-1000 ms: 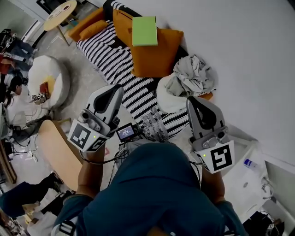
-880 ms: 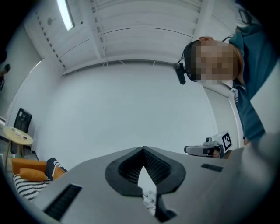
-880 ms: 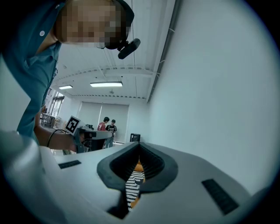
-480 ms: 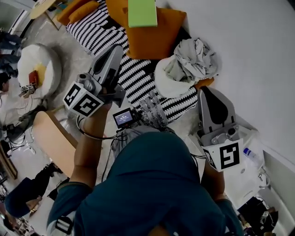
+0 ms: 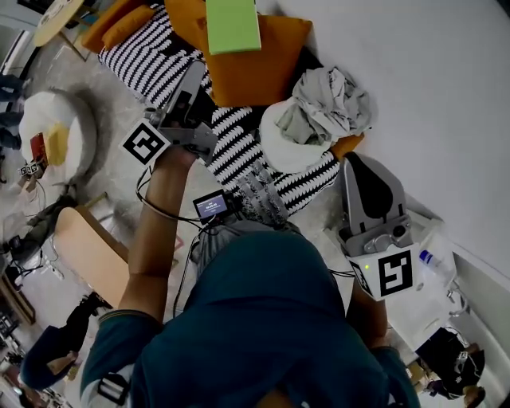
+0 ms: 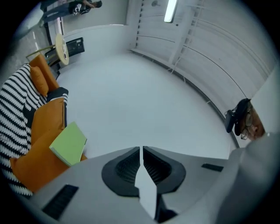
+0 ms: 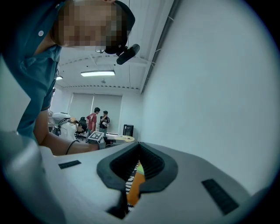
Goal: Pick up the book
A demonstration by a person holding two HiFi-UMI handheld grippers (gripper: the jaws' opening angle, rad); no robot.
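A light green book lies on an orange cushion at the far end of a black-and-white striped sofa. My left gripper is stretched out over the stripes, shut and empty, its tip just short of the cushion and below-left of the book. In the left gripper view the book sits left of the shut jaws, apart from them. My right gripper hangs back by the white wall, its jaws together with nothing held; a slit between them shows stripes and orange.
A white round cushion with a heap of grey clothes sits right of the orange cushion. A white beanbag, a round wooden table and a wooden board stand at the left. People stand far off.
My left gripper has reached forward toward the orange cushion and rolled, its marker cube now facing up-left. The right gripper has shifted only a little, staying near the wall.
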